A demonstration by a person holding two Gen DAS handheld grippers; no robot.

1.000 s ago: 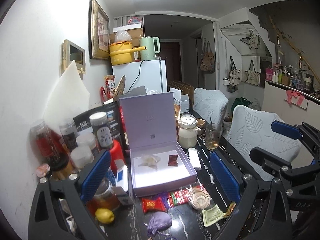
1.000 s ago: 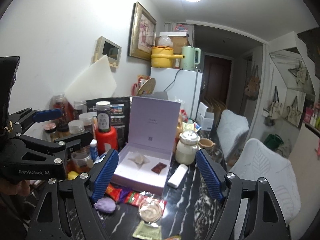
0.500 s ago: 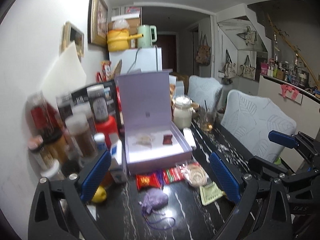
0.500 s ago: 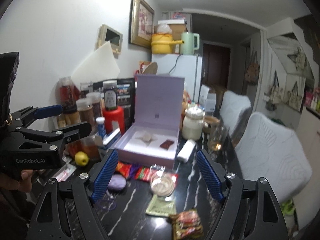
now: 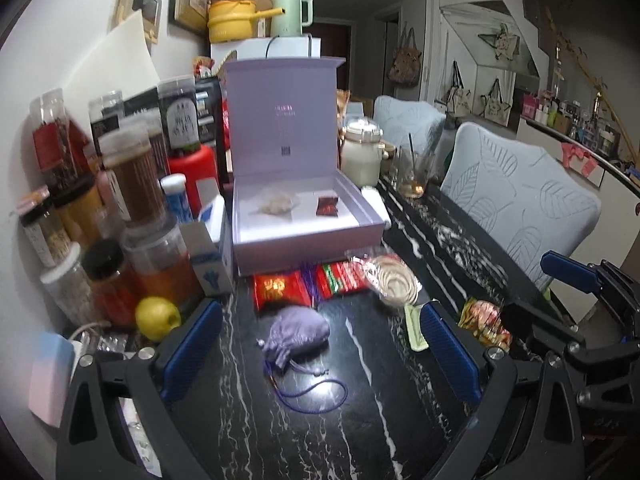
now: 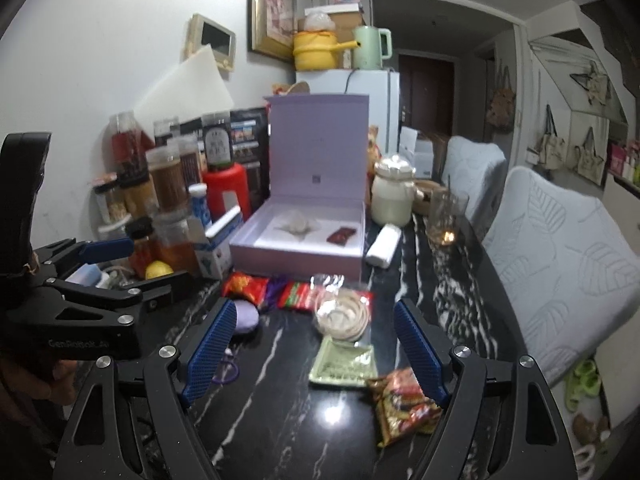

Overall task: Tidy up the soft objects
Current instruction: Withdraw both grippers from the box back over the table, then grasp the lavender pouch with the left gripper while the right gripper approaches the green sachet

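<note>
An open lilac box [image 5: 304, 216] [image 6: 304, 240] stands on the black marble table, with a clear crumpled bag [image 5: 276, 203] and a dark red packet [image 5: 328, 205] inside. In front lie a purple drawstring pouch [image 5: 298, 332] [image 6: 245, 316], red snack packets [image 5: 280, 288] [image 6: 244, 285], a clear bag of coiled cord [image 5: 394, 280] [image 6: 342, 314], a green sachet [image 6: 344, 364] and a colourful snack pack [image 6: 404, 404]. My left gripper [image 5: 316, 352] is open and empty, around the pouch. My right gripper [image 6: 314, 354] is open and empty, above the green sachet.
Several jars and bottles [image 5: 124, 184] crowd the left side by the wall, with a lemon [image 5: 157, 317] and a small carton [image 5: 210, 256]. A white pot [image 5: 362, 152] and a glass [image 5: 414, 172] stand behind right. Padded chairs [image 5: 516, 204] line the table's right edge.
Both grippers have pulled back toward the near edge of the table and tilted down, so the pouch, sachet and snack pack now show between the fingers. Nothing was grasped.
</note>
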